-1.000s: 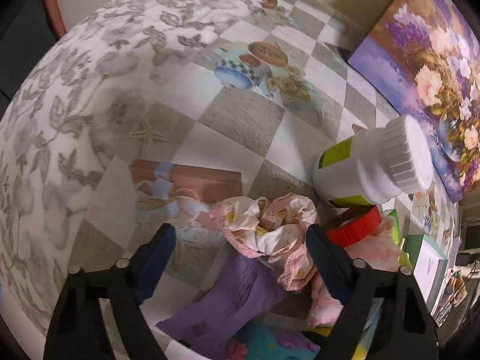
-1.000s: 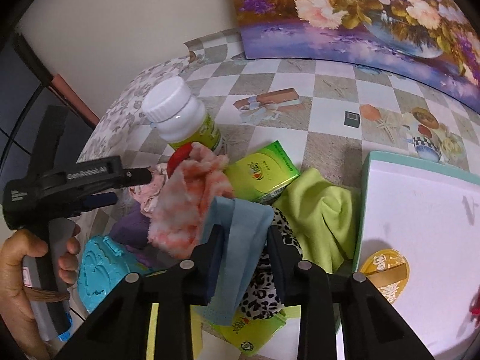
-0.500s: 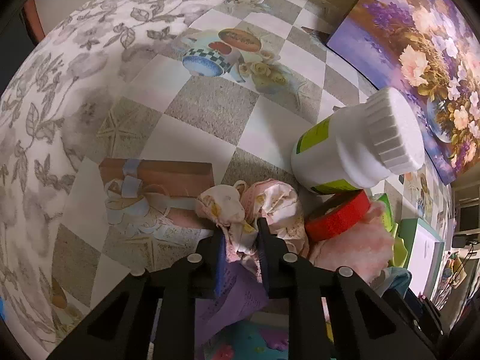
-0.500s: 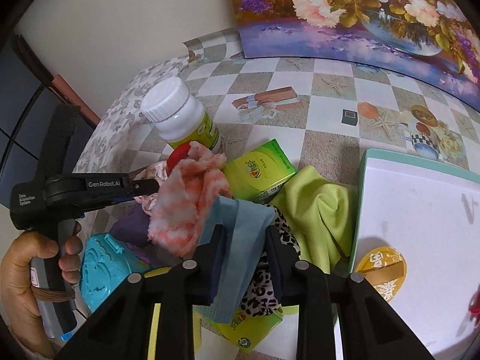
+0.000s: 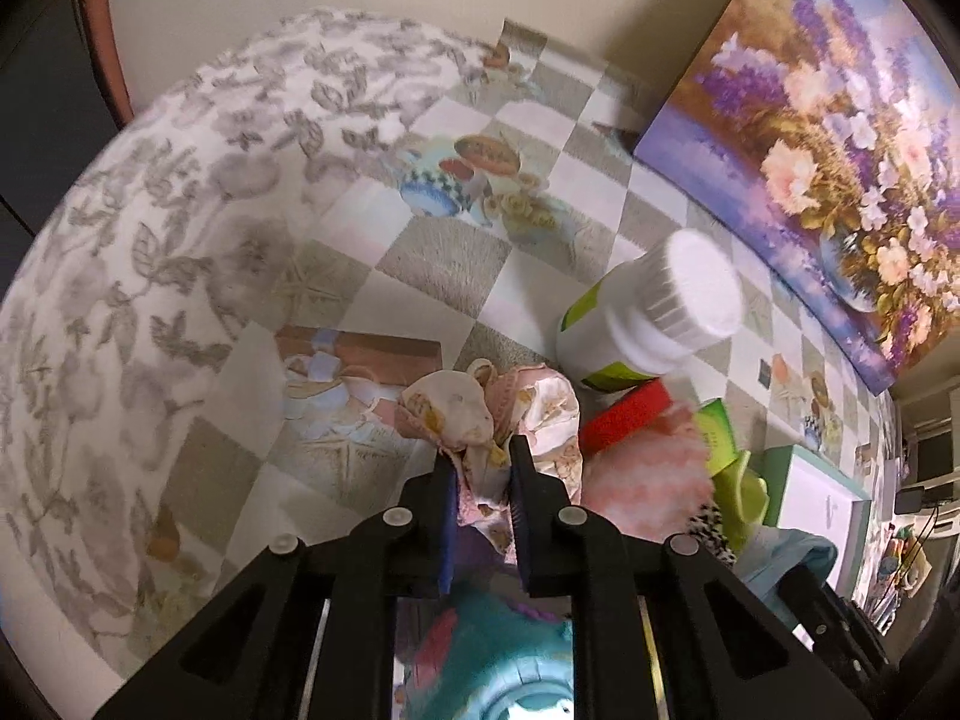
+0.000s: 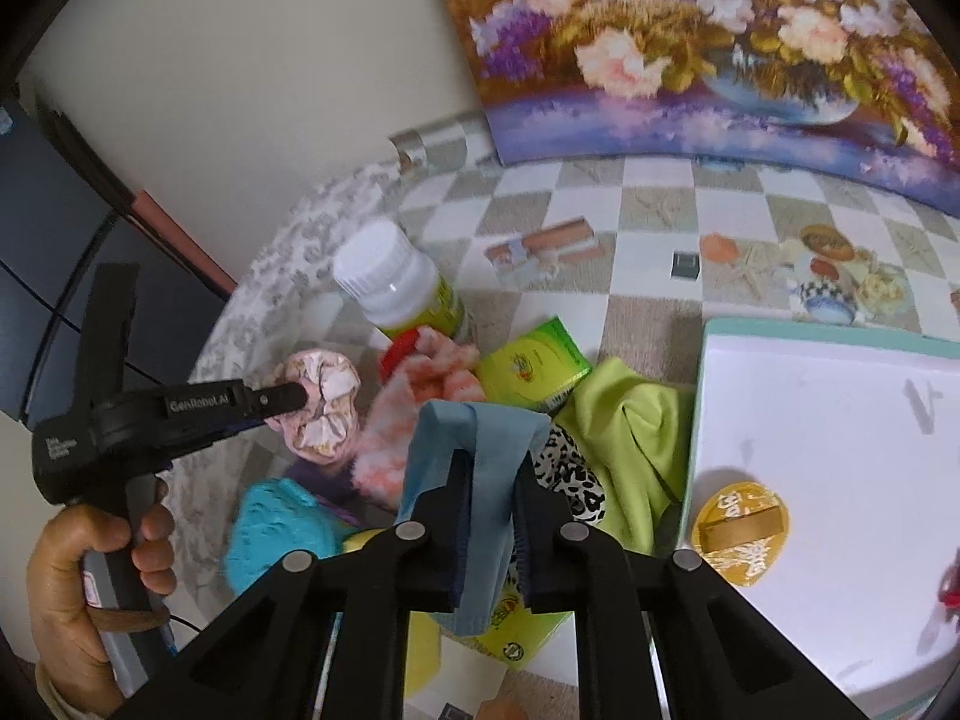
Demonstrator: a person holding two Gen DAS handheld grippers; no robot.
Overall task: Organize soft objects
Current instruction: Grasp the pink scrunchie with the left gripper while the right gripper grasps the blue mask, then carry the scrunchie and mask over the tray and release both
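Note:
My left gripper (image 5: 483,462) is shut on a crumpled pink and cream floral cloth (image 5: 474,414), lifted off the checked tablecloth; the same cloth (image 6: 321,402) shows in the right wrist view at the tip of the left gripper (image 6: 297,399). My right gripper (image 6: 491,468) pinches a light blue cloth (image 6: 474,450) that drapes over its fingers, its jaws still closing. Around them lie a fluffy pink and white cloth (image 6: 414,414), a lime green cloth (image 6: 630,438), a leopard print cloth (image 6: 570,474) and a purple cloth (image 6: 324,477).
A white bottle (image 6: 396,288) with a green label stands behind the pile, beside a red tape roll (image 5: 624,417). Green boxes (image 6: 531,363), a turquoise plastic toy (image 6: 270,522) and a white board with a gold disc (image 6: 840,450) lie nearby. A flower painting (image 6: 690,42) leans on the wall.
My left gripper closed on the floral cloth and lifted it. The right gripper tightened on the blue cloth and rose with it.

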